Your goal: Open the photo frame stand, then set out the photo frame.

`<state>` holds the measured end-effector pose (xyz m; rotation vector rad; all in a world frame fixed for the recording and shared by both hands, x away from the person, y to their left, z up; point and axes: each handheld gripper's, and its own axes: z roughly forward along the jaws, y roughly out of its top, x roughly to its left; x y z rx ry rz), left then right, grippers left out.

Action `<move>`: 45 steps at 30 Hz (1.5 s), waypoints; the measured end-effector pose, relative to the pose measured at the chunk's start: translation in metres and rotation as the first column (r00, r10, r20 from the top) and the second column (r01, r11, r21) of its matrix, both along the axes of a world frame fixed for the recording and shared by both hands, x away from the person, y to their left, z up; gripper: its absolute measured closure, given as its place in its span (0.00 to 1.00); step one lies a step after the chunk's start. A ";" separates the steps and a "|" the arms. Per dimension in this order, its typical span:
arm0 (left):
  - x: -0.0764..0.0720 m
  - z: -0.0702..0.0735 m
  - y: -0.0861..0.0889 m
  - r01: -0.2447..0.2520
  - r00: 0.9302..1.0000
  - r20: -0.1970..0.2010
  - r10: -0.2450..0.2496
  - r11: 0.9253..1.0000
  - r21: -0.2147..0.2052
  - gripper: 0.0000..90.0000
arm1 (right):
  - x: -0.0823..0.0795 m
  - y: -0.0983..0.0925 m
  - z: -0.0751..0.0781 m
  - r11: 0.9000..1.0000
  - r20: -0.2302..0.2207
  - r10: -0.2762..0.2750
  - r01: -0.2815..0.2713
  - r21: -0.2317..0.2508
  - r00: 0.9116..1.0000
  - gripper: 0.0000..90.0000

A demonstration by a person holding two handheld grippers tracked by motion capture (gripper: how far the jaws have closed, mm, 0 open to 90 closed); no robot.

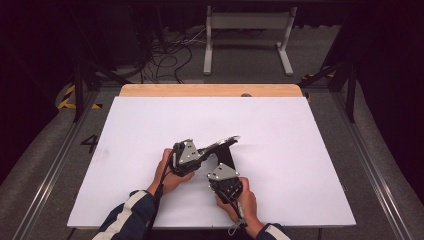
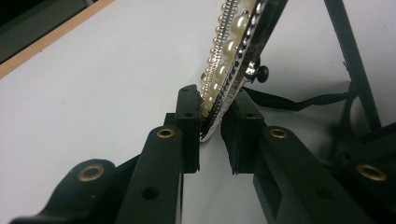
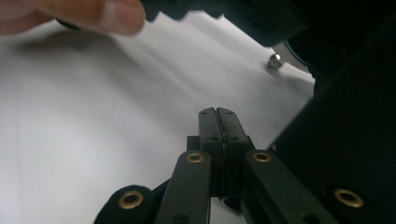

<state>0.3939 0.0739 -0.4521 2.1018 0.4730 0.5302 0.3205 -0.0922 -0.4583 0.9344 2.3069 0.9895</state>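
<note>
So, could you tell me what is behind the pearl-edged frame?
A black stand leg and black strap show behind the pearl-edged frame; its back face is hidden.

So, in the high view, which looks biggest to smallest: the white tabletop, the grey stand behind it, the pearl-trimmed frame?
1. white tabletop
2. grey stand, though farther from the camera
3. pearl-trimmed frame, seen nearly edge-on

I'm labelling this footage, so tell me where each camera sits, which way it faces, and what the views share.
High view: above the person's side, looking forward and down on the white table; forearms, both hands, left claw, right claw.
Left gripper view: rides the left claw, looking along its jaws at the pearl-trimmed silver frame they clamp.
Right gripper view: rides the right claw, jaws together; a fingertip above.
Shared: the white table in all three views.
</note>
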 end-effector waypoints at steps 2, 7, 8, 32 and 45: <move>-0.002 -0.001 -0.001 -0.017 1.000 -0.002 0.017 1.000 -0.006 0.86 | 0.001 0.004 0.001 1.000 0.003 0.000 0.000 0.011 1.000 1.00; -0.005 0.000 -0.001 -0.021 1.000 0.002 0.021 1.000 -0.003 0.86 | 0.003 0.000 0.001 1.000 0.010 -0.023 0.023 0.013 1.000 1.00; -0.004 0.000 -0.001 -0.016 1.000 0.002 0.016 1.000 -0.001 0.86 | 0.004 -0.002 0.001 0.999 0.007 -0.030 0.030 0.016 1.000 1.00; 0.001 -0.003 0.005 0.008 1.000 -0.020 -0.009 0.999 -0.048 0.74 | 0.002 -0.005 -0.002 0.999 -0.019 -0.025 0.026 0.038 1.000 1.00; -0.005 0.004 0.005 0.050 0.999 0.012 -0.050 0.999 -0.018 0.85 | 0.000 -0.019 -0.001 0.999 -0.032 -0.014 0.016 0.042 0.999 1.00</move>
